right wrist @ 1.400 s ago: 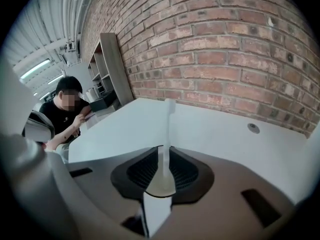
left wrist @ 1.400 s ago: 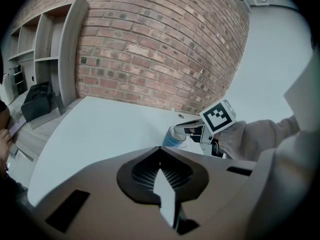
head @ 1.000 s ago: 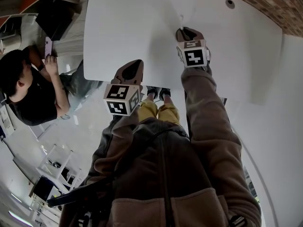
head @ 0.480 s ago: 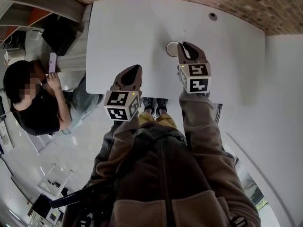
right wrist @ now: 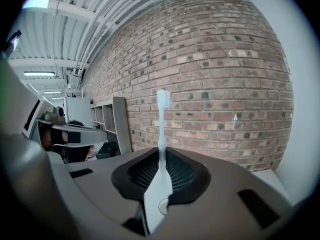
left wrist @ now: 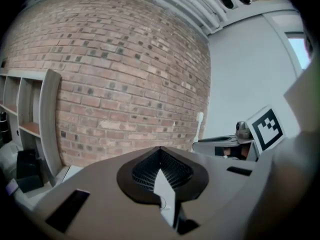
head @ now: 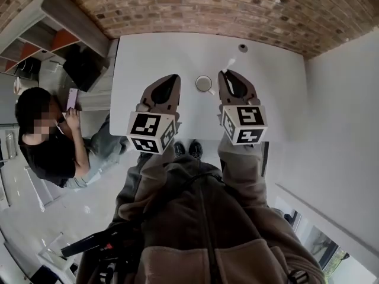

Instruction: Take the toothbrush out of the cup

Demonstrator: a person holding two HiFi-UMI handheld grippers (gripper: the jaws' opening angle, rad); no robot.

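Observation:
A small white cup (head: pixel 204 83) stands on the white table (head: pixel 148 58), between my two grippers. My right gripper (head: pixel 227 74) is just right of the cup and shut on the white toothbrush (head: pixel 231 63). The brush rises upright from between the jaws, head up, in the right gripper view: toothbrush (right wrist: pixel 162 129), right gripper (right wrist: pixel 161 156). My left gripper (head: pixel 171 79) is left of the cup, jaws together, with nothing seen between them. The left gripper view shows the left gripper (left wrist: pixel 161 156) in front, with the toothbrush (left wrist: pixel 199 126) and the right gripper (left wrist: pixel 235 145) to its right.
A person (head: pixel 44 135) sits at the left of the table with a phone (head: pixel 73 97). A dark object (head: pixel 86 67) and a shelf unit (head: pixel 35 46) stand at the far left. A brick wall (head: pixel 207 10) runs behind the table. A small round hole (head: pixel 242 47) marks the tabletop.
The right gripper, which was over the cup, has come away to its right with the toothbrush in it. The cup now shows alone between the grippers. The head view has tilted up.

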